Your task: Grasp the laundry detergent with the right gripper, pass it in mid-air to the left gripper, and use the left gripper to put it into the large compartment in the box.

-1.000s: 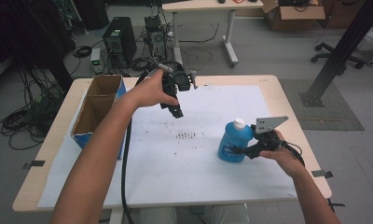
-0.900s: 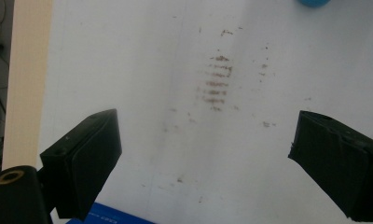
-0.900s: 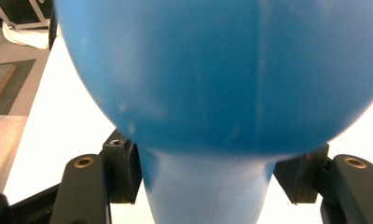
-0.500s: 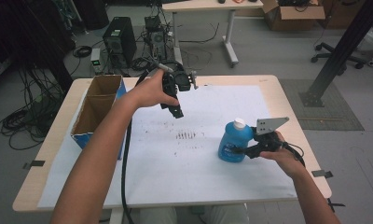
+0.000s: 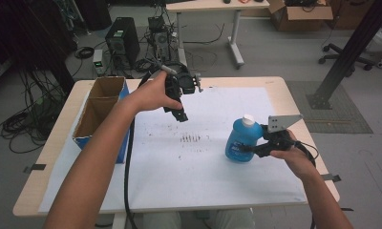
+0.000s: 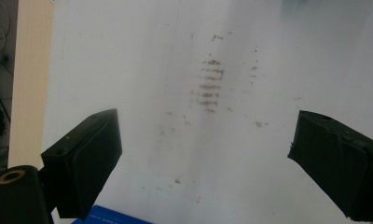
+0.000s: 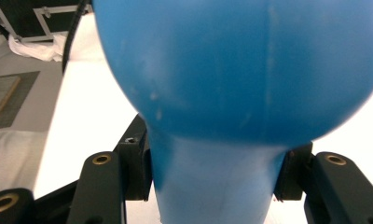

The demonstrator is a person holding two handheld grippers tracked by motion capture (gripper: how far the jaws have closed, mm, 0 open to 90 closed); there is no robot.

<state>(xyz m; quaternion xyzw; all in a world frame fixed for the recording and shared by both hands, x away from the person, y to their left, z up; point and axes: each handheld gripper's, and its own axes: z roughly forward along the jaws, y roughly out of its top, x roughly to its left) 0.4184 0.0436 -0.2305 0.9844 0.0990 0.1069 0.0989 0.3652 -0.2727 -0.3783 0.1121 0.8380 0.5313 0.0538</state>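
A blue bottle with a white cap stands upright on the white sheet at the right of the table. My right gripper is shut on its lower body from the right. In the right gripper view the bottle looms large, its narrow part pinched between the two black jaws of my right gripper. My left gripper is held in the air over the far left part of the sheet, pointing down. In the left gripper view it is open, with only the sheet between its jaws.
A white sheet covers most of the wooden table, with a patch of brown smudges near its middle. An open cardboard box with blue sides sits at the left edge. Desks, computers and cables lie on the floor beyond.
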